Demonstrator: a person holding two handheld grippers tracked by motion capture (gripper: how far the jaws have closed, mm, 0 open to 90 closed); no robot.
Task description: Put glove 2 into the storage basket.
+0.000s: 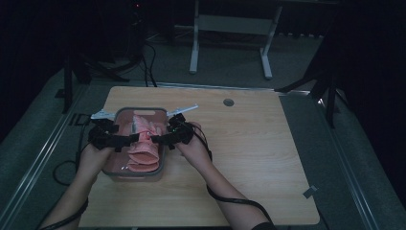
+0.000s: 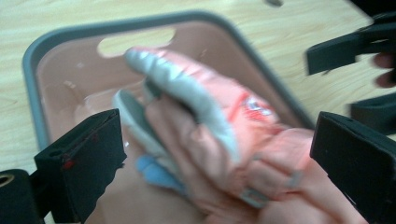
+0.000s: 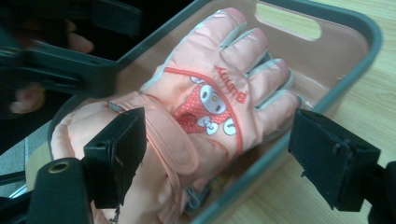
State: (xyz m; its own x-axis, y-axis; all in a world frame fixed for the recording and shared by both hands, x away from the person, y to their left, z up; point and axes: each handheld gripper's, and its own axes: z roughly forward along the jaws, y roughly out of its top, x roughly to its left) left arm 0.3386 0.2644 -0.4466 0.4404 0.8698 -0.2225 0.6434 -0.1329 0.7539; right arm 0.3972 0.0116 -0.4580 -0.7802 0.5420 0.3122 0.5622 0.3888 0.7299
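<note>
A pink glove (image 3: 205, 107) lies in the grey-rimmed tray (image 1: 163, 143) at 9 o'clock on the table (image 1: 249, 158). The left gripper (image 2: 219, 154) and the right gripper (image 3: 219, 154) are both released, jaws wide around the glove.

Dim high view (left gripper view blurred)

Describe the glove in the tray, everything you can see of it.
The glove is a padded pink winter one with grey finger trim, a cartoon patch and a wrist strap. It lies in the grey-rimmed tray, fingers toward the handle slot, cuff over the near rim. The left gripper and right gripper flank it, open.
</note>
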